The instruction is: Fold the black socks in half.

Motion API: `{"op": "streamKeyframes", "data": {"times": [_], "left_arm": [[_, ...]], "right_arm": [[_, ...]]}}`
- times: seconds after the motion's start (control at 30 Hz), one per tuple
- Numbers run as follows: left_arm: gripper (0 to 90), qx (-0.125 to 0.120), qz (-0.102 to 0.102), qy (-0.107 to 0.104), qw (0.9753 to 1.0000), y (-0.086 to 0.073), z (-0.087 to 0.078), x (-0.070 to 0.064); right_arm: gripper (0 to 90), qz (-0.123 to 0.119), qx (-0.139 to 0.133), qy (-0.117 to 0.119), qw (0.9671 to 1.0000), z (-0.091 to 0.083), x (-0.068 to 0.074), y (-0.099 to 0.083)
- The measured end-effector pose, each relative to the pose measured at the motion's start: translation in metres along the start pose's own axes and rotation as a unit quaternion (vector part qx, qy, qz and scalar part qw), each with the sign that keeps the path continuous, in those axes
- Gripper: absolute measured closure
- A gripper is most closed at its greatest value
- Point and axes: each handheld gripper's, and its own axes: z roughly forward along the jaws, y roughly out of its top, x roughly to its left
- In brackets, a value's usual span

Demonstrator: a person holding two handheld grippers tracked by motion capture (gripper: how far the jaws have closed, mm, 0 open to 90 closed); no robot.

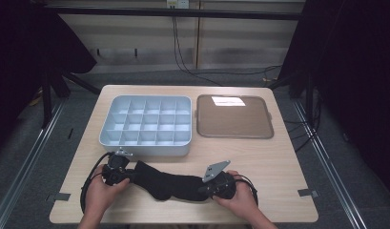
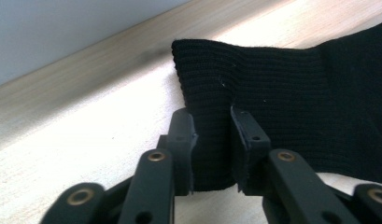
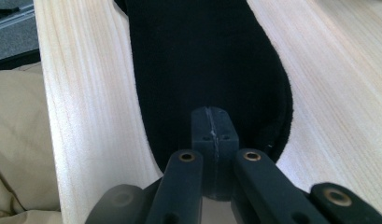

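Note:
A black sock point(image 1: 169, 183) lies lengthwise along the front of the wooden table point(image 1: 278, 167), stretched between my two grippers. My left gripper point(image 1: 133, 175) is at its left end. In the left gripper view the jaws point(image 2: 211, 122) stand either side of the ribbed cuff point(image 2: 272, 93), with a fold of the fabric pinched between them. My right gripper point(image 1: 205, 187) is at the sock's right end. In the right gripper view its jaws point(image 3: 212, 116) are pressed together over the rounded toe end of the sock point(image 3: 202, 56).
A pale blue tray point(image 1: 149, 150) with several compartments stands just behind the sock, and its wall point(image 2: 62, 32) is close to the left gripper. A flat brown tray point(image 1: 233, 117) lies to its right. The table's front edge is right behind both hands.

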Motion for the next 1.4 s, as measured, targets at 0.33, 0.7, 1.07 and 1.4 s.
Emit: {"op": "streamKeyframes", "data": {"times": [0.33, 0.7, 1.07, 1.4], "left_arm": [[77.9, 0.017, -0.011, -0.014, 0.9997, 0.006, -0.009, -0.001], [77.9, -0.002, -0.015, -0.035, 0.9993, 0.016, -0.028, -0.006], [77.9, -0.011, 0.001, -0.04, 0.9992, 0.023, -0.037, -0.015], [77.8, -0.018, 0.023, -0.054, 0.9981, 0.033, -0.047, -0.032]], "right_arm": [[90.0, 0.006, -0.002, 0.006, 1.0, -0.001, -0.002, -0.001], [90.0, 0.013, -0.006, 0.011, 0.9998, 0.001, -0.003, -0.001], [90.0, 0.008, -0.003, 0.012, 0.9999, 0.002, -0.002, 0.002], [90.0, 0.002, -0.001, 0.011, 0.9999, 0.004, -0.002, 0.004]]}}
